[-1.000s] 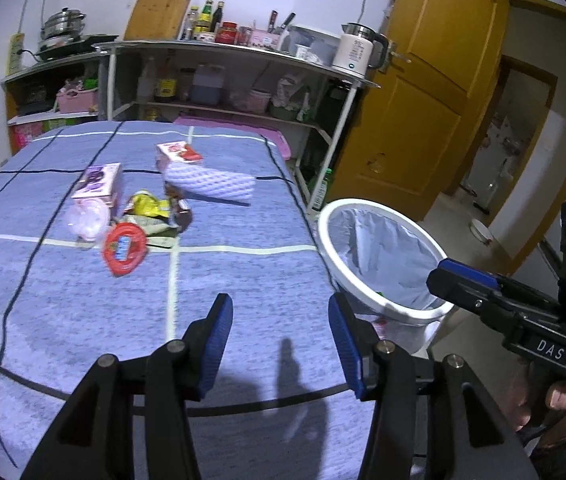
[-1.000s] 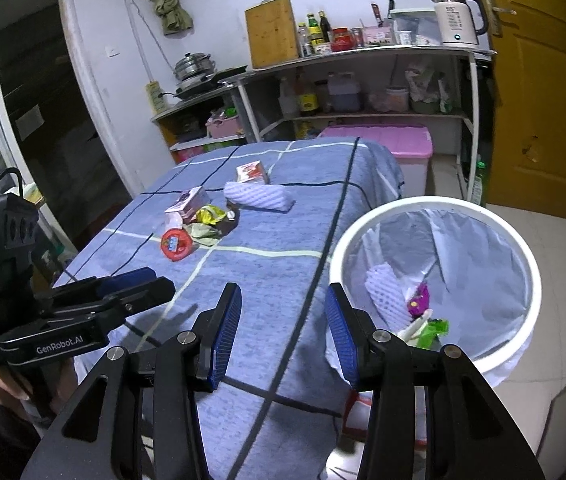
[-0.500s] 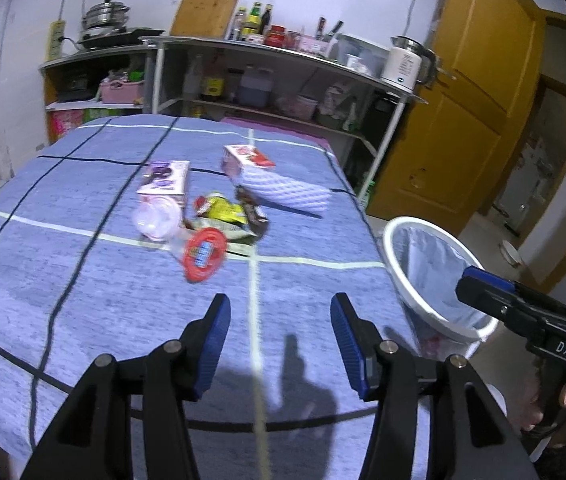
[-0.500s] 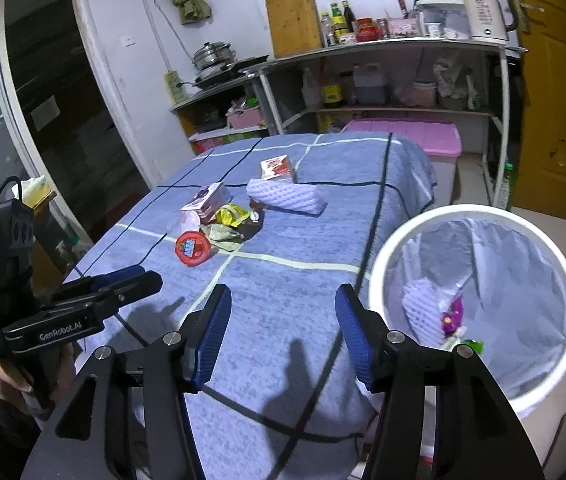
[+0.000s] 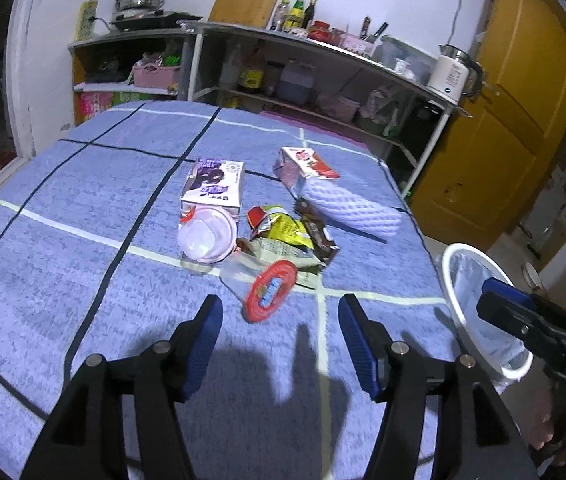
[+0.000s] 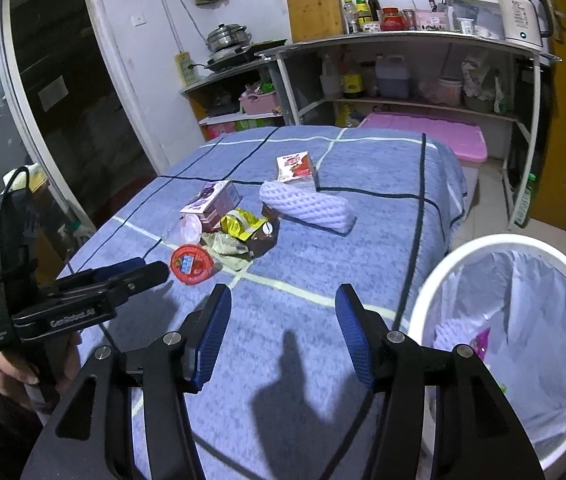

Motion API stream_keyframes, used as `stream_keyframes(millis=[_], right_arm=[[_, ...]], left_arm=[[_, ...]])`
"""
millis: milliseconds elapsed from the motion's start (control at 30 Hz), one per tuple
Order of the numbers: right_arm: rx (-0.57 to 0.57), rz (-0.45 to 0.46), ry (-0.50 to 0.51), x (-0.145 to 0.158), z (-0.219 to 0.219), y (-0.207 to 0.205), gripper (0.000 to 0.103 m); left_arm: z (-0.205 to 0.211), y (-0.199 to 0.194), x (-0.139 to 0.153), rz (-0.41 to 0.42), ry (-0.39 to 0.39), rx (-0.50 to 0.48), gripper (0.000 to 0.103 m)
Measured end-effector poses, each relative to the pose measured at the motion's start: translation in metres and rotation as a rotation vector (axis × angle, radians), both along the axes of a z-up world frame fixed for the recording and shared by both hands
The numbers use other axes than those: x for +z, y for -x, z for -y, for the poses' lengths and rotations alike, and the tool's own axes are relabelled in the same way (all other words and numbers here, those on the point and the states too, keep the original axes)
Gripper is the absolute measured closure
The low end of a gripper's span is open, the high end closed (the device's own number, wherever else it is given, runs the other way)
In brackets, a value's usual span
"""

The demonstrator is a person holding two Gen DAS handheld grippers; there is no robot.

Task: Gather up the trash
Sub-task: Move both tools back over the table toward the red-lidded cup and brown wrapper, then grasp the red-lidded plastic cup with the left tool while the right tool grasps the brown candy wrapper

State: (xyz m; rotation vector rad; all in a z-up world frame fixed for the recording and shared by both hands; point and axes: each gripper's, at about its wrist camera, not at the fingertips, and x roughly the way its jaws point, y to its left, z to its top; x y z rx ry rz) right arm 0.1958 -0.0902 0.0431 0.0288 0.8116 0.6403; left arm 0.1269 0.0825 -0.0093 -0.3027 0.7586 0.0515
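Approach step. My left claw (image 5: pixel 281 340), just widened, and right claw (image 6: pixel 283 332) both spread, empty. Trash pile: red lid (image 5: pixel 271 290) nearest on desk (image 5: pixel 63 272); bin (image 6: pixel 523 344) beside. Next: straddle lid.

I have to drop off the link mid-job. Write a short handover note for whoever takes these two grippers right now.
Left gripper: open, empty, jaws just widened, aimed at the red round lid, the nearest piece.
Right gripper: open, empty, over bare tablecloth beside the white bin.
On the table: purple carton, clear cup, yellow wrapper, brown wrapper, white foam net, red-and-white carton.
Done: the bin already holds a foam net and a few wrappers.
Left: bin the whole pile, probably lid first.
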Motion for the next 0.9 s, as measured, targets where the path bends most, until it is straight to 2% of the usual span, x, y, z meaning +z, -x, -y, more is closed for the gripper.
stream_keyframes(millis=[400, 500, 900], right_arm=[[0.027, -0.035, 0.010, -0.012, -0.025, -0.039, 0.048], [0.030, -0.045, 0.008, -0.015, -0.029, -0.045, 0.048], [0.079, -0.072, 0.074, -0.023, -0.072, -0.062, 0.049]], left_arm=[[-0.005, -0.036, -0.026, -0.081, 0.054, 0.083, 0.041], [-0.007, -0.040, -0.030, -0.101, 0.059, 0.096, 0.054], [-0.016, -0.014, -0.025, -0.065, 0.074, 0.071, 0.057]])
